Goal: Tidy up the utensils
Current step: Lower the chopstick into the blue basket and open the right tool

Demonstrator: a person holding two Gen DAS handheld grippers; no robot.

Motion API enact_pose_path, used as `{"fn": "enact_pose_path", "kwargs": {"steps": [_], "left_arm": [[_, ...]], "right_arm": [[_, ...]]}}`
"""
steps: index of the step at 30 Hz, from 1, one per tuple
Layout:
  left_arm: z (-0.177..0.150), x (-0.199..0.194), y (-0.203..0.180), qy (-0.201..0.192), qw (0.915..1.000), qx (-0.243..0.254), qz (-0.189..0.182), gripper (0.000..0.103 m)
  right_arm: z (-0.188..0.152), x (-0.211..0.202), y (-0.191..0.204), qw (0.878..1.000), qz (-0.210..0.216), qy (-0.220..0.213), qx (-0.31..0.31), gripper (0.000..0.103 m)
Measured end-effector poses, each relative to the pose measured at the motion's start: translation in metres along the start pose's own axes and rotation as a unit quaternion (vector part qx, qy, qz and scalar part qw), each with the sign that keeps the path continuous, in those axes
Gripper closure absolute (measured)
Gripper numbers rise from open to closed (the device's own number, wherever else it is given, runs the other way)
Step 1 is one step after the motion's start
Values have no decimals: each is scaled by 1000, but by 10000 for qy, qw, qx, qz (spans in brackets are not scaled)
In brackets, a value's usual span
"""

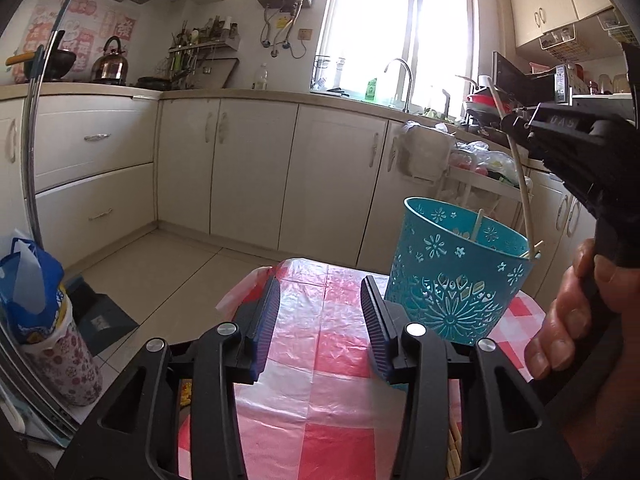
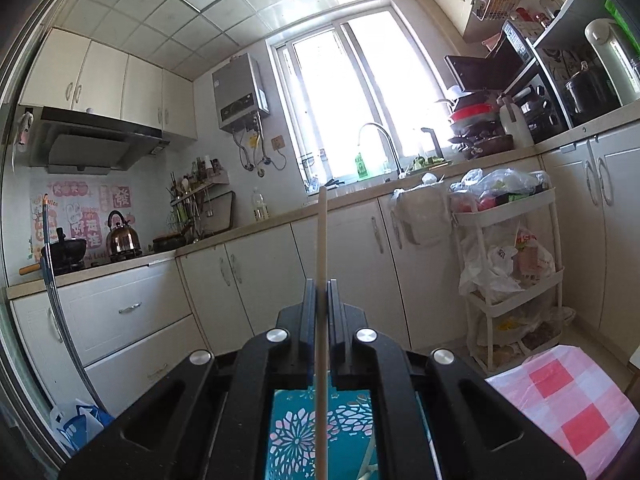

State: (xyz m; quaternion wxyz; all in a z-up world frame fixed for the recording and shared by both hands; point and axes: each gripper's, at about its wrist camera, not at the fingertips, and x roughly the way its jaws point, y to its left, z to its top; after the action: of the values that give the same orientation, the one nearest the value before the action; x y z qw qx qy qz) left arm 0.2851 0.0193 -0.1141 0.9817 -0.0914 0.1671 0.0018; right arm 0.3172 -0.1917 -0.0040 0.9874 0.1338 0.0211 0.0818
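The left gripper [image 1: 320,308] stands open over the checked tablecloth [image 1: 312,392], nothing between its jaws. The teal holder [image 1: 456,276] sits just right of it. The right gripper [image 2: 321,292] pinches 1 chopstick [image 2: 321,248] above that holder.

We see a kettle [image 2: 123,237] far left, a faucet [image 2: 379,145] under the window [image 2: 356,92], and a white cart [image 2: 516,272] right.

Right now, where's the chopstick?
Right wrist view: chopstick clamped between the right gripper fingers, centre frame, directly above the teal holder.
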Motion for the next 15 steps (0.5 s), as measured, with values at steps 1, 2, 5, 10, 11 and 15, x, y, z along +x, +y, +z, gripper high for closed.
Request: {"fn": "enact_pose_path", "kwargs": {"steps": [1,2,5,10,11,15], "left_arm": [[-3,1,1,26,10000,-22,-11,62],[-3,4,0,74,10000,-32,-22,62],[-4,4,0,39,9999,-68,-69,61],[-3,6,-1,74,9999,-38,-105,61],[-3,7,0,84,9999,-58,-103,61],[-2,8,1,113,9998,-111,-86,61]], "right_arm": [[-4,3,-1,10000,6,50,-23,97],[-8,6,-1,9999,12,95,-46,97],[-18,11,-2,9997,38,219,-106,97],[-33,15,-6,9988,78,464,-141,97],[-35,15,-6,9985,94,517,-146,97],[-40,6,-8,9977,101,649,-136,82]]}}
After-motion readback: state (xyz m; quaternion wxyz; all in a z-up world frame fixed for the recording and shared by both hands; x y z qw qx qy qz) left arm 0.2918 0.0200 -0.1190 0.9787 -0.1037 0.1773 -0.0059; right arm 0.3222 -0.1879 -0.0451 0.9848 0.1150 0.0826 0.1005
